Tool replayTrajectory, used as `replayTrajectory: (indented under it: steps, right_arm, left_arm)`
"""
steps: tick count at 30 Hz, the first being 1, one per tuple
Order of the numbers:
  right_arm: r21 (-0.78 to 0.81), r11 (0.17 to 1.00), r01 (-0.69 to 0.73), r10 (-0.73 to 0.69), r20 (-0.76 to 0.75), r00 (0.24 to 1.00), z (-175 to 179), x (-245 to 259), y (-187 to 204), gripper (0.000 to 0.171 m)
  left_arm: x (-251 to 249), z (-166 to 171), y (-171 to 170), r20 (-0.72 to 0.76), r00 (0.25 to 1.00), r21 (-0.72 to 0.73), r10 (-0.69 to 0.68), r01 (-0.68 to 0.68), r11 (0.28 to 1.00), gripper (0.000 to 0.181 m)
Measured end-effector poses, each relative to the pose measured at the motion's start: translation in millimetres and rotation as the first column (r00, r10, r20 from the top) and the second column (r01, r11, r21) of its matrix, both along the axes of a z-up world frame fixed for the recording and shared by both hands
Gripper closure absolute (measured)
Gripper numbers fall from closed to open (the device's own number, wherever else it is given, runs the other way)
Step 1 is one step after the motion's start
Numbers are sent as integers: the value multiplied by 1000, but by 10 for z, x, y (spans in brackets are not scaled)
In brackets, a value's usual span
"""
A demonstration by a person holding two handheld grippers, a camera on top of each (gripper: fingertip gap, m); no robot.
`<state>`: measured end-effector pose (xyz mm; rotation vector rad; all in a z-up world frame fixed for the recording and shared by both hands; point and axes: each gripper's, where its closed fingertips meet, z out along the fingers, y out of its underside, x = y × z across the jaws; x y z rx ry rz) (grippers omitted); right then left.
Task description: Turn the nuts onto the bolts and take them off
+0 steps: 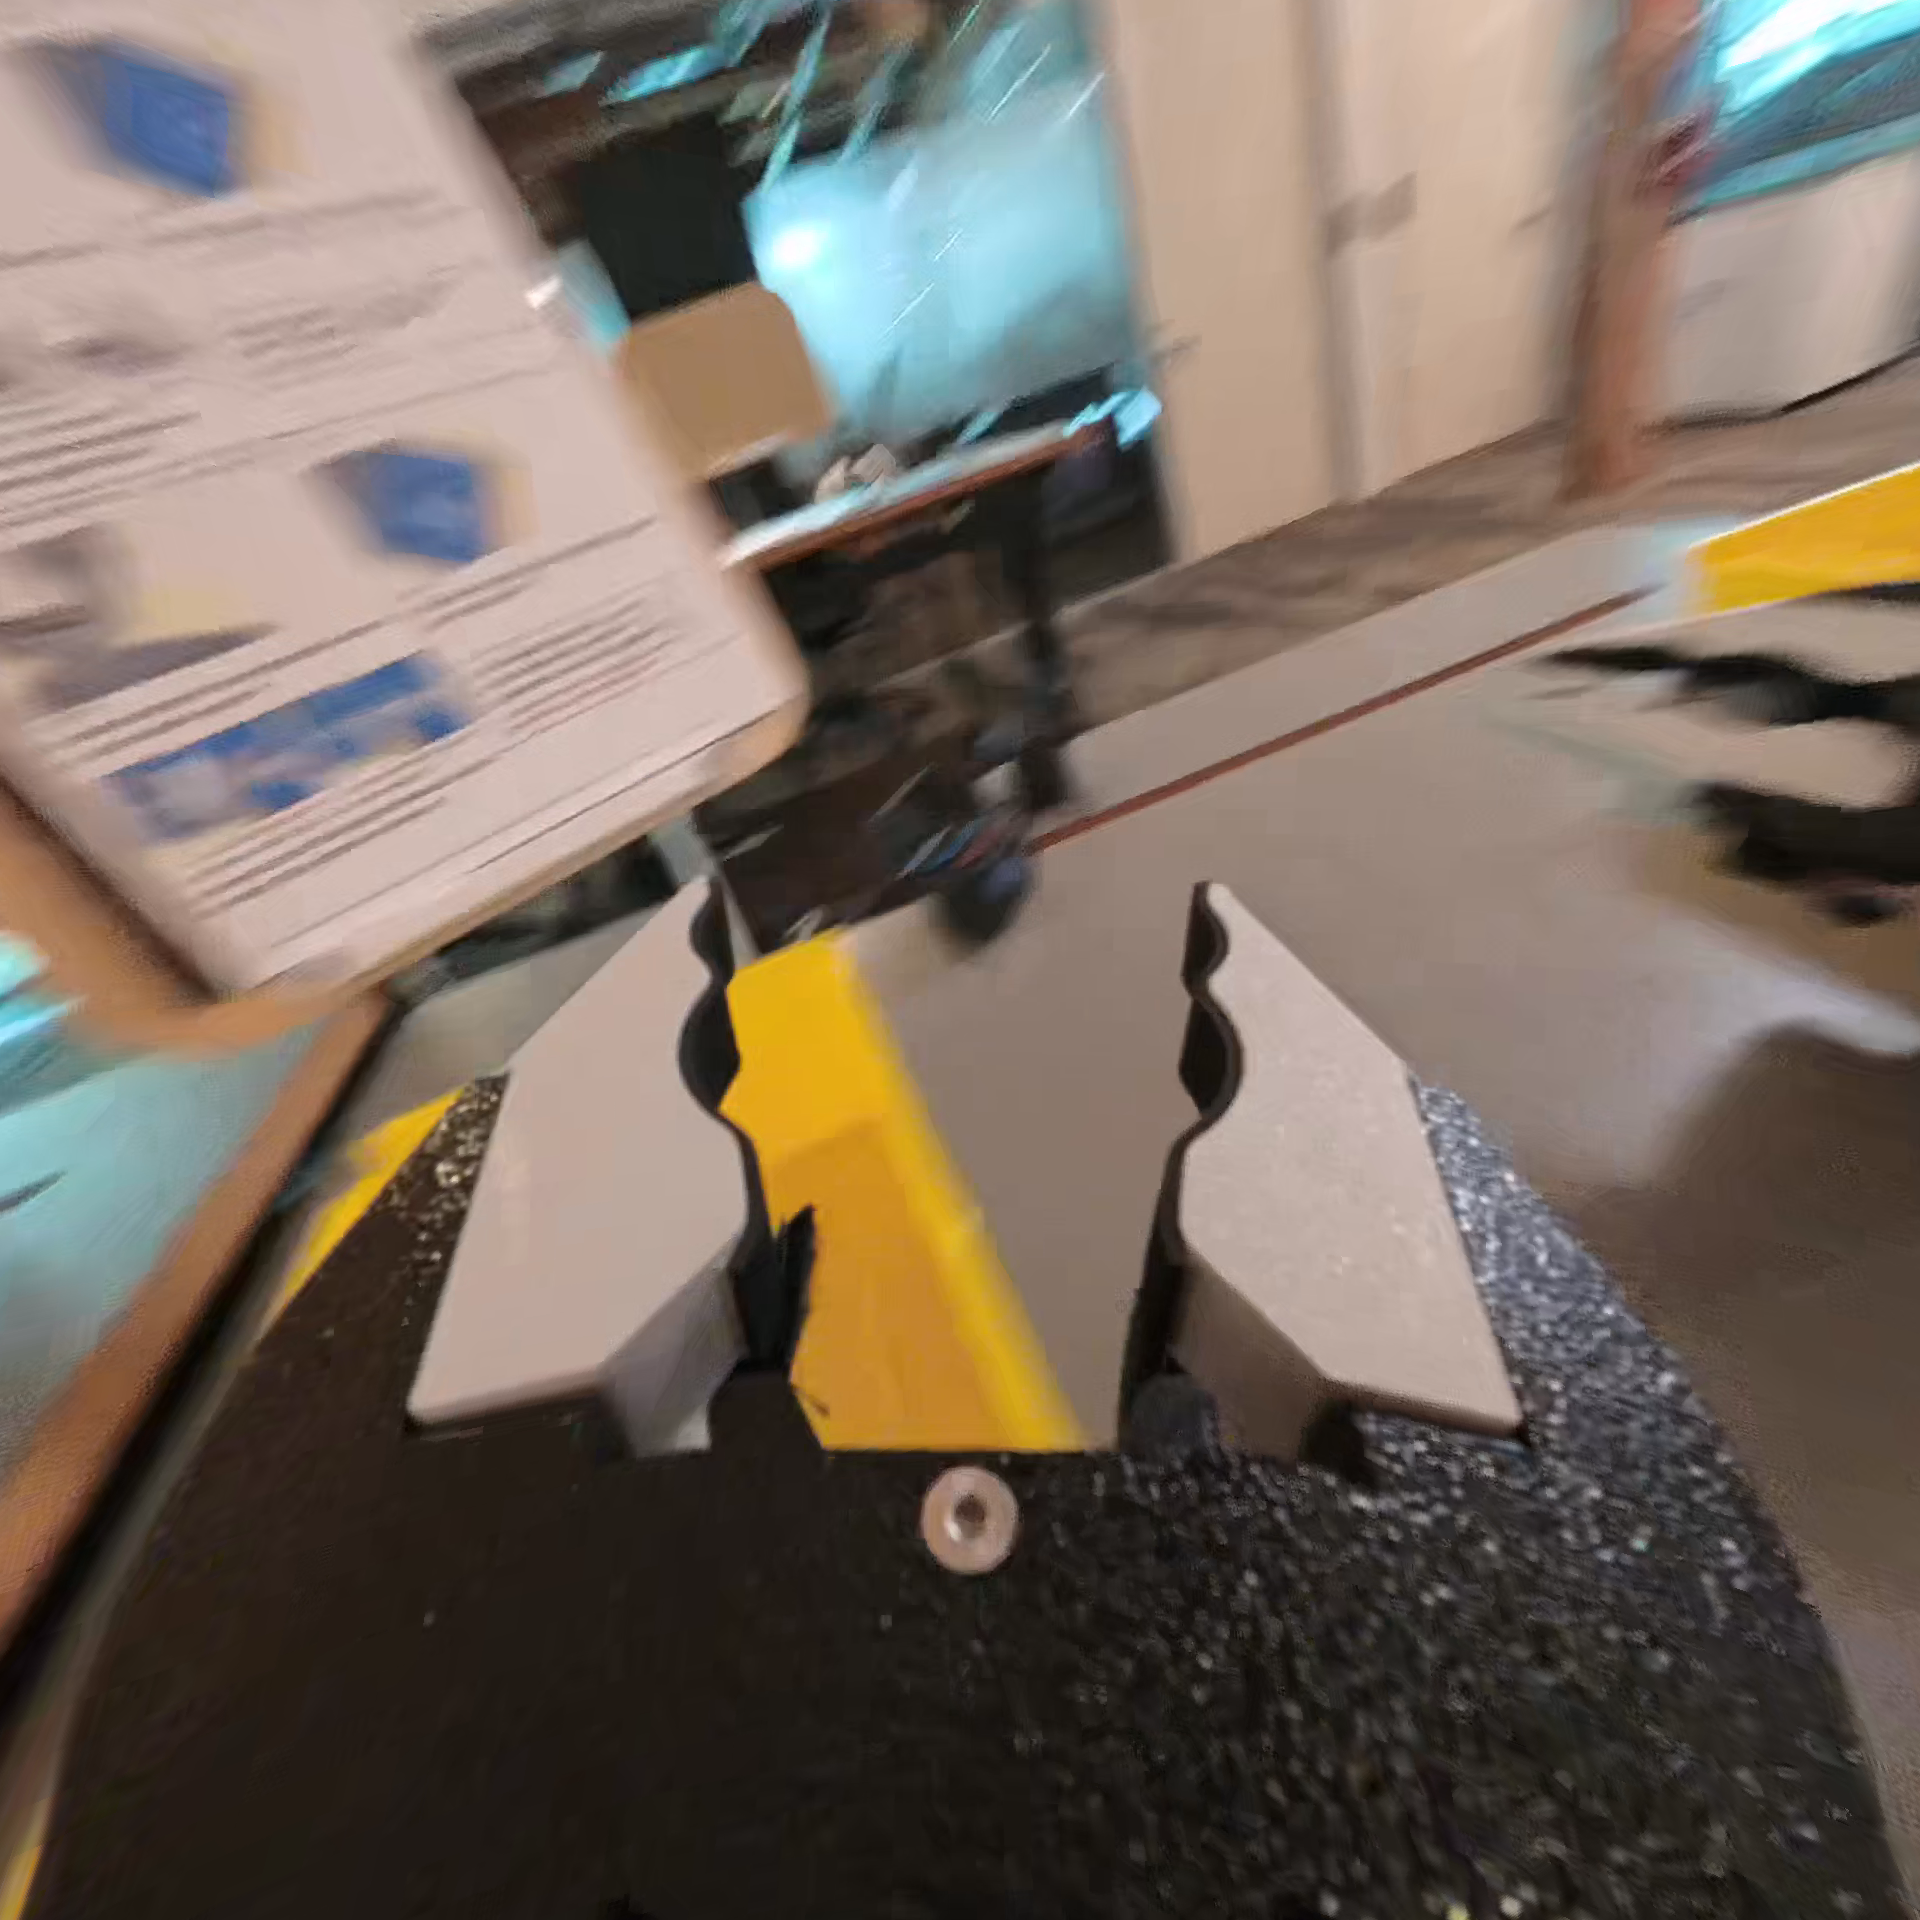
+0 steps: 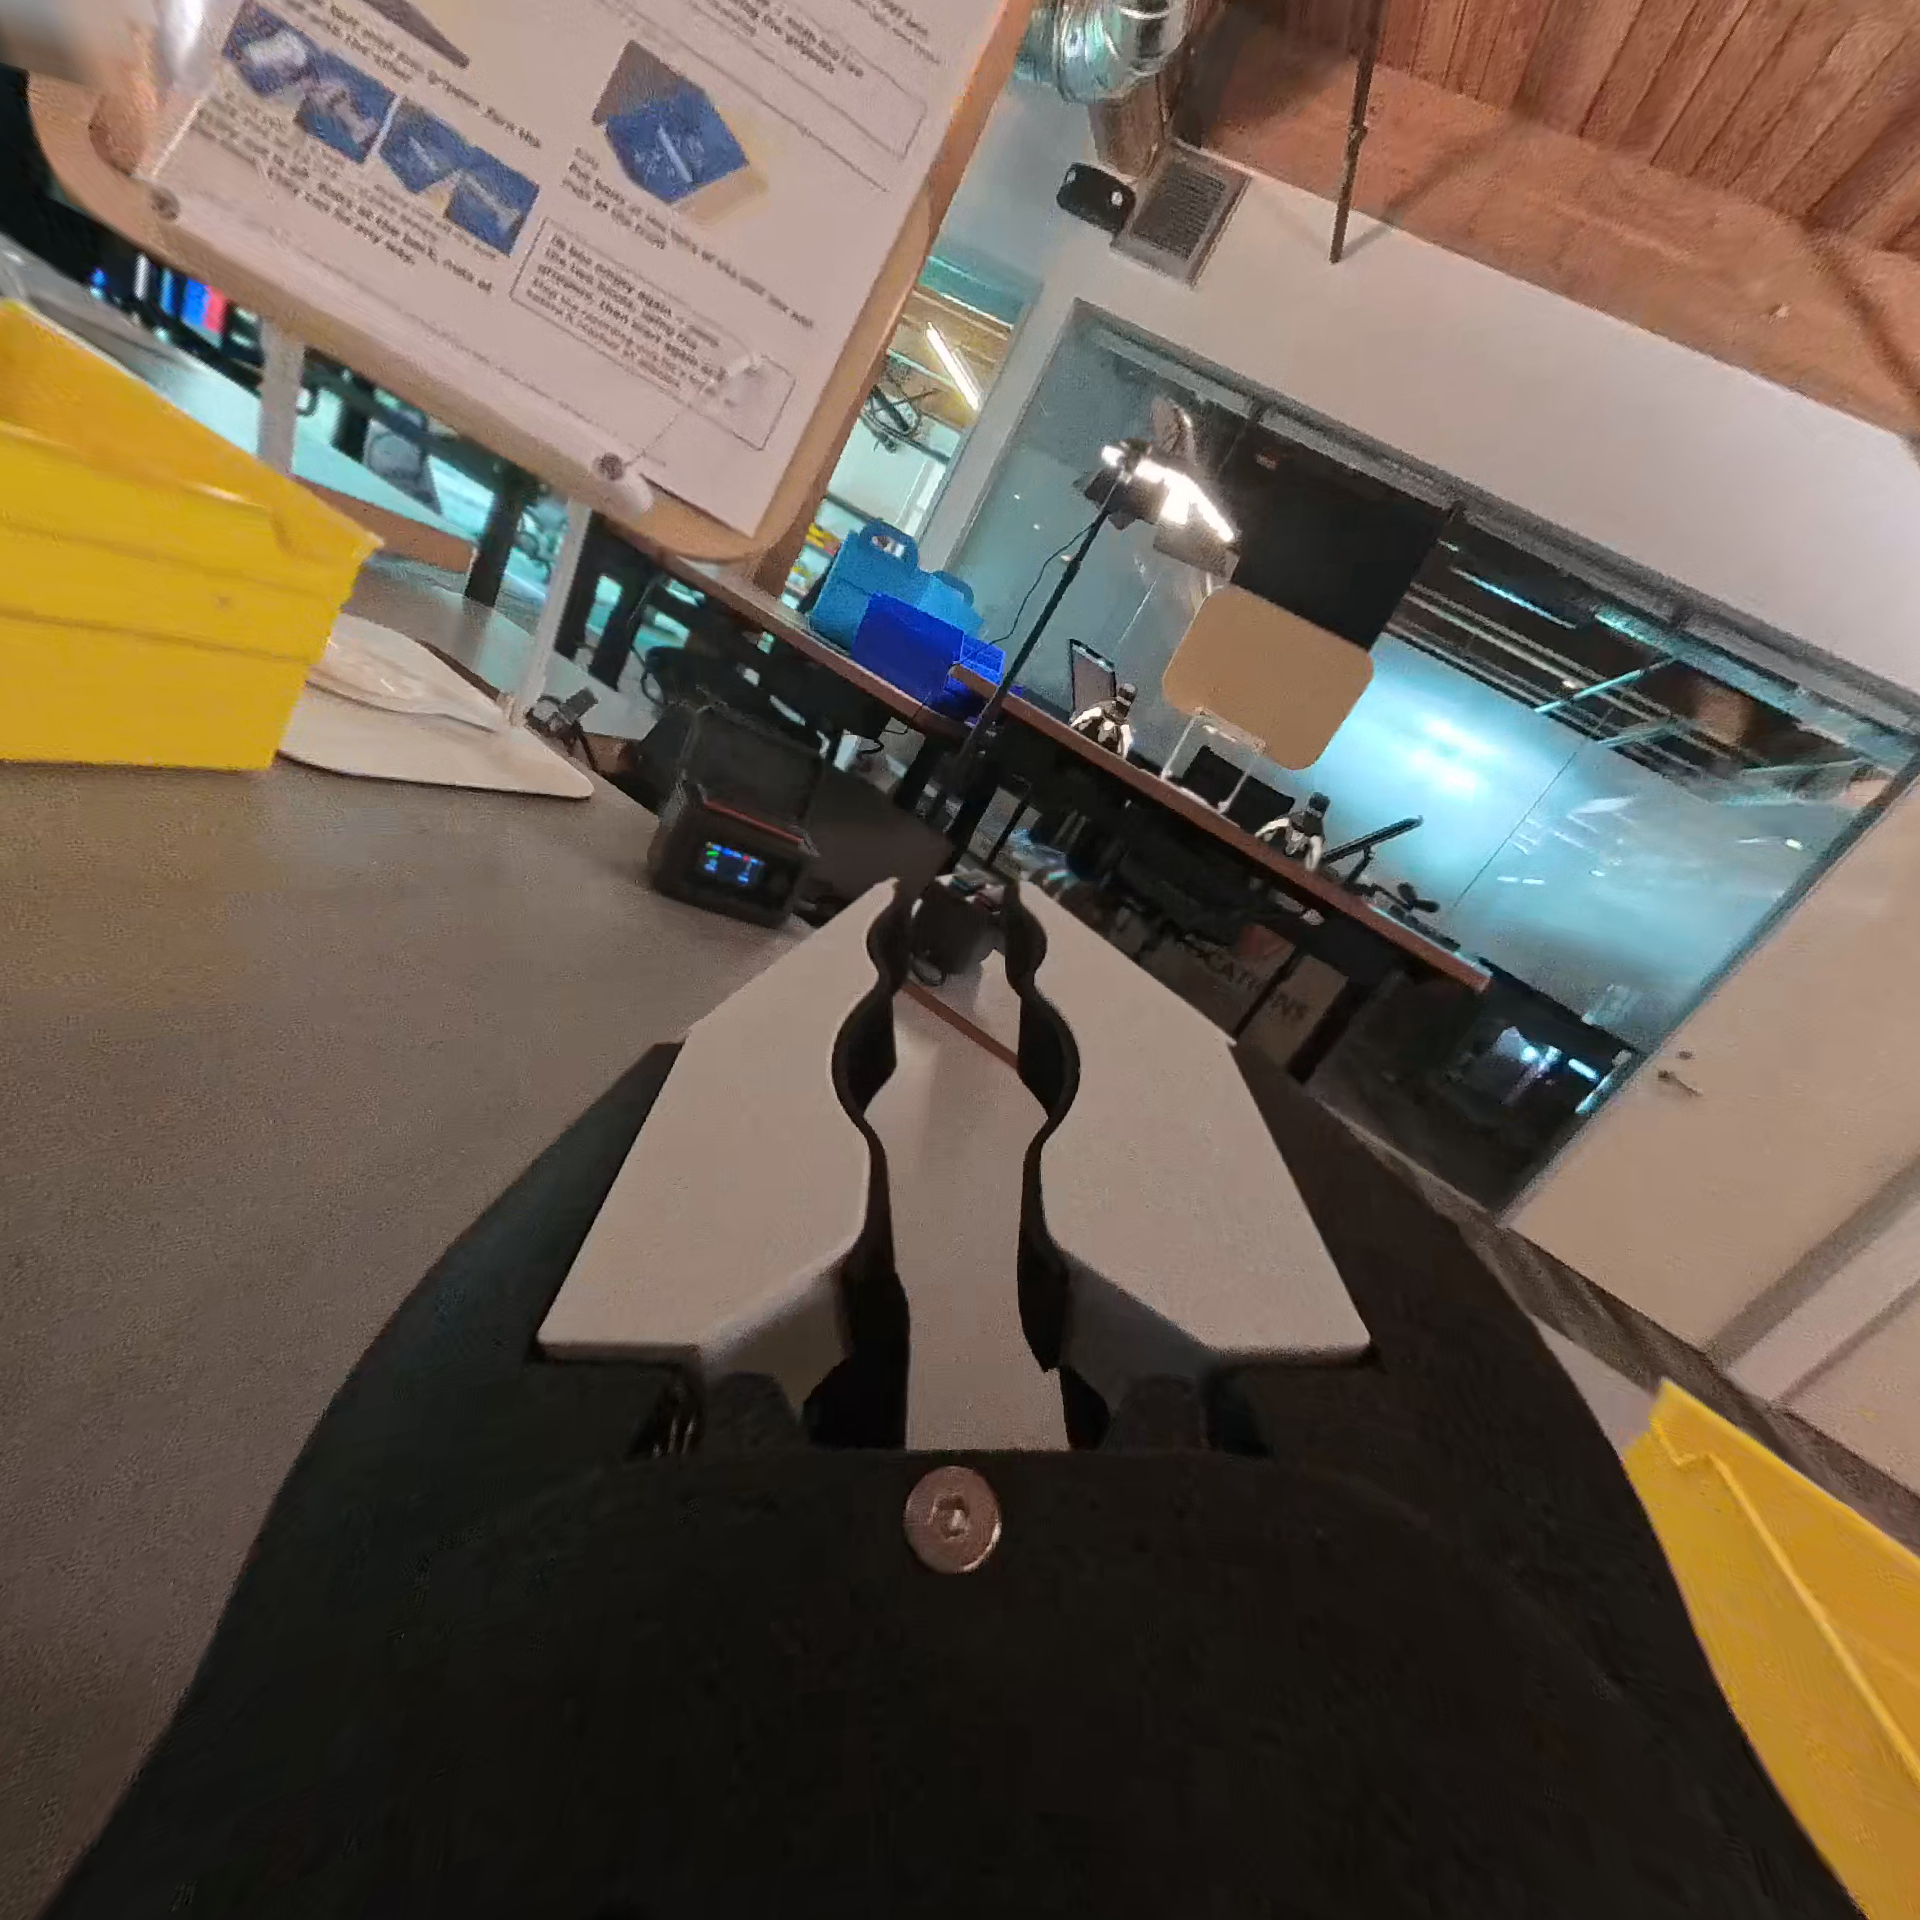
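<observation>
Nearby, yellow bins [image 2: 156, 582] and instruction board [image 2: 582, 208] beside right gripper [image 2: 951, 914].

Yellow bins [image 2: 156, 561], grey table [image 2: 260, 1039]

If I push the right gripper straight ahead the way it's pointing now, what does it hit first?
Probably nothing close. The right gripper is open and empty, angled over the grey table toward its far edge. The small black device sits left of that line; depth is uncertain.
</observation>
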<state>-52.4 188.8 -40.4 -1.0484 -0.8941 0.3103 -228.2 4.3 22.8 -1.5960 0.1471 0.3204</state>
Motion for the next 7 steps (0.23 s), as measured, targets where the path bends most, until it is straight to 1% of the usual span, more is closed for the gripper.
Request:
replayTrajectory:
  steps: [1, 2, 3, 4, 5, 6, 7]
  right_arm:
    - [18, 1000, -9, 8, 28, 1000, -82, -37, -21, 156]
    - [33, 999, -23, 22, 52, 998, -149, -69, -46, 156]
    - [47, 998, -34, 31, 58, 998, -188, -87, -68, 157]
    - [48, 998, -51, 47, 68, 997, -230, -112, -89, 158]
    - [40, 997, -67, 63, 86, 994, -267, -142, -103, 158]
    - [39, 997, -66, 62, 90, 994, -277, -151, -99, 158]
    - [41, 997, -65, 61, 89, 994, -279, -152, -93, 158]
  left_arm:
    - [-369, -55, -170, -2, 994, -64, 105, -105, 992, 93]
    - [-692, -154, -330, 7, 983, -148, 184, -181, 972, 94]
    - [-941, -304, -462, 33, 973, -256, 229, -213, 943, 99]
    - [-1119, -497, -573, 87, 961, -385, 261, -210, 899, 103]
    - [-1204, -709, -660, 154, 949, -517, 277, -161, 840, 105]
    - [-1260, -883, -721, 200, 933, -614, 300, -119, 780, 104]
    - [-1296, -1041, -773, 199, 929, -693, 312, -91, 715, 106]
